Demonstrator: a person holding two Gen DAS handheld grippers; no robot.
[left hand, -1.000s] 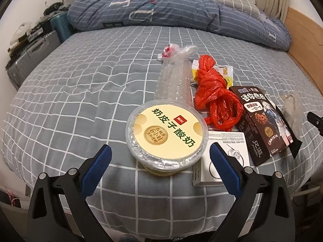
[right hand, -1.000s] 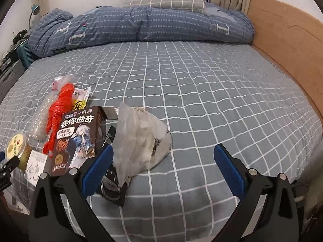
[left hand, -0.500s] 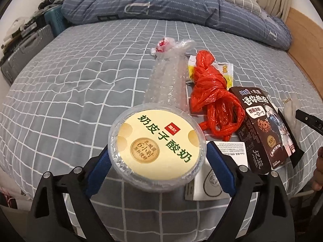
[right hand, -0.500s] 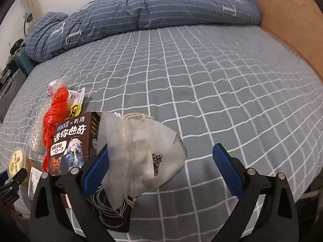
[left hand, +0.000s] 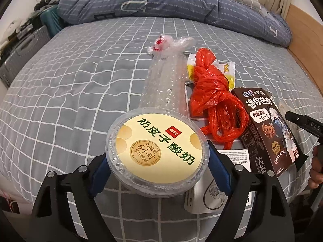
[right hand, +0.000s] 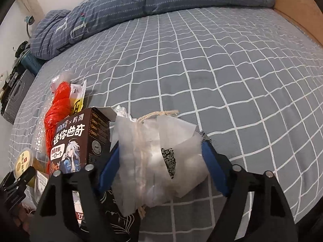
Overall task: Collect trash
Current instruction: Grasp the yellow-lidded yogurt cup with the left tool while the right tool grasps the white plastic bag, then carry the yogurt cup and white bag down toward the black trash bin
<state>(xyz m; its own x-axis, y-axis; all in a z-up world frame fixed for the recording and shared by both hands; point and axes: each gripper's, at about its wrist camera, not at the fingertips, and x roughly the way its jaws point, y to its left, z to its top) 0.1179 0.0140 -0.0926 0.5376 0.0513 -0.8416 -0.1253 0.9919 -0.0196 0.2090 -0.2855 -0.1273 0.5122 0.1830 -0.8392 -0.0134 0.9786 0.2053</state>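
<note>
A round yoghurt cup (left hand: 157,151) with a cream lid stands on the grey checked bed (left hand: 70,80). My left gripper (left hand: 157,153) is closing around it, and its blue pads (left hand: 100,173) sit close at both sides. The lid's rim hides any contact. Behind the cup lie bubble wrap (left hand: 165,80), a knotted red plastic bag (left hand: 214,98) and a brown cookie box (left hand: 268,133). My right gripper (right hand: 159,147) is closing on a white drawstring bag (right hand: 153,161), with a pad touching each side. The cookie box (right hand: 80,141) stands just to the left of that bag.
A white leaflet box (left hand: 212,193) lies under the cup's right side. A black printed packet (right hand: 117,221) lies under the white bag. A rolled blue duvet (left hand: 161,2) lines the far side, suitcases (left hand: 22,50) stand to the left, and a wooden headboard (right hand: 298,10) stands to the right.
Both grippers came down and forward onto the trash. The left jaws narrowed around the yoghurt cup. The right jaws went from wide apart to touching the white bag.
</note>
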